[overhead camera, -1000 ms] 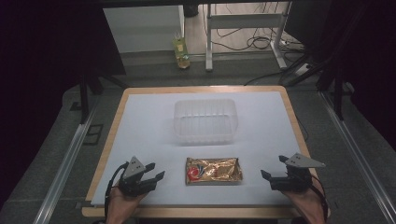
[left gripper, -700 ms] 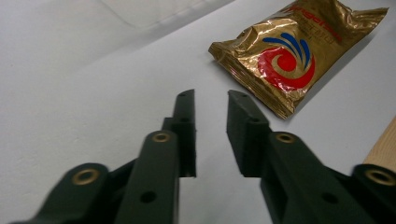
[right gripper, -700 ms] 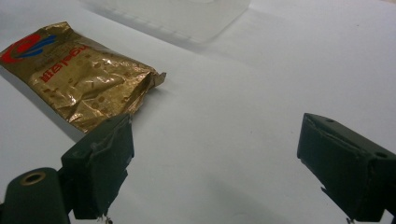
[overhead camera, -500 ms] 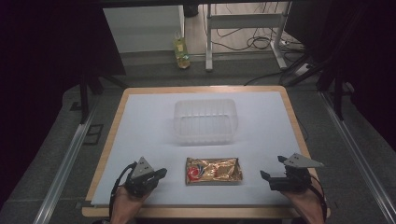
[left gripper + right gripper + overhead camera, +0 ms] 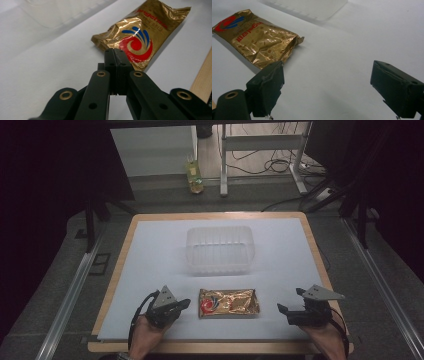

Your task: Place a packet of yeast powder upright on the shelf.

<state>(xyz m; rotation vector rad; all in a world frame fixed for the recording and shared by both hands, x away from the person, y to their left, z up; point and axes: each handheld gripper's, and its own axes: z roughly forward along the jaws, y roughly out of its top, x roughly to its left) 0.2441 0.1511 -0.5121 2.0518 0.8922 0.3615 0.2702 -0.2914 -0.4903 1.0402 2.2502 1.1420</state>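
A crinkled gold snack packet (image 5: pixel 229 302) with a red and blue swirl lies flat on the white table sheet near the front edge. My left gripper (image 5: pixel 182 304) sits just left of it with its jaws pressed together and nothing between them. In the left gripper view the shut tips (image 5: pixel 115 52) point at the packet's (image 5: pixel 140 37) swirl end, just short of it. My right gripper (image 5: pixel 290 300) rests to the packet's right, open and empty. In the right gripper view its wide-set jaws (image 5: pixel 327 65) frame bare sheet, with the packet (image 5: pixel 259 37) at the upper left.
A clear plastic tub (image 5: pixel 220 249) stands empty at mid-table behind the packet. The wooden table rim (image 5: pixel 118 270) borders the sheet. On the floor beyond the table stand a yellow bottle (image 5: pixel 194 175) and a metal frame with cables (image 5: pixel 260 150).
My left gripper has slid right towards the packet, and its jaws have come together. The right gripper and the packet have not moved.
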